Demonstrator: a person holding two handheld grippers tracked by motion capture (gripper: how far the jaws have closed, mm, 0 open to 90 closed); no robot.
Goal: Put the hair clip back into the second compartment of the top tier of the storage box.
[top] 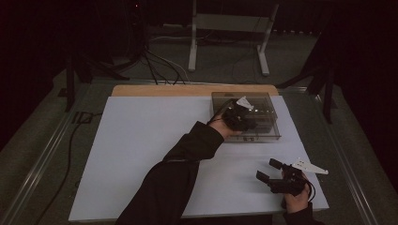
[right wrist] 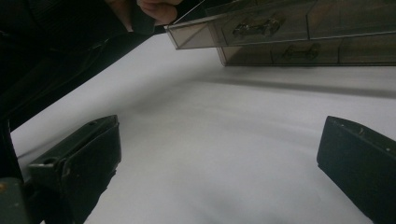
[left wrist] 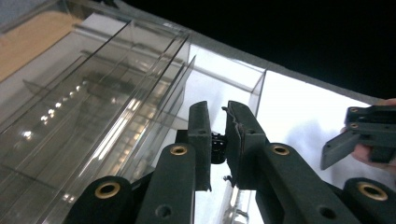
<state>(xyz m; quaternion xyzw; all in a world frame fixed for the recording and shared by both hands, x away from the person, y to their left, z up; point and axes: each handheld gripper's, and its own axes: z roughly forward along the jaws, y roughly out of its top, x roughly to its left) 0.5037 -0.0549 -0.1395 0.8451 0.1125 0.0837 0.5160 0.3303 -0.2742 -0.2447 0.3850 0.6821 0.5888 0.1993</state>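
We start at the drawer box (top: 263, 123), a clear smoky plastic unit standing at the far right of the white surface (top: 141, 154). From the right claw's view, one top drawer (right wrist: 196, 32) juts out past the box front, while the drawers beside and below it, each with a small handle, sit flush. That drawer is the thing in hand.

Our left claw (left wrist: 218, 144) is at the box's near left corner, above the pulled-out drawer. In its own view the jaws stand nearly together, pinching a small dark piece (left wrist: 217, 148) between them; we cannot tell what the piece is. Clear walls and dividers of the box run off to the left of the jaws.

Our right claw (top: 272, 172) rests well apart from the box, on the near side of the surface, jaws spread wide with nothing between them.

As we judge it, the opening is done, and the work now sits at the point of putting the dark piece into the drawer or lifting it out; the pictures do not settle which. What seems left is to finish that move and push the drawer flush with the box. The right claw has no share in it yet.
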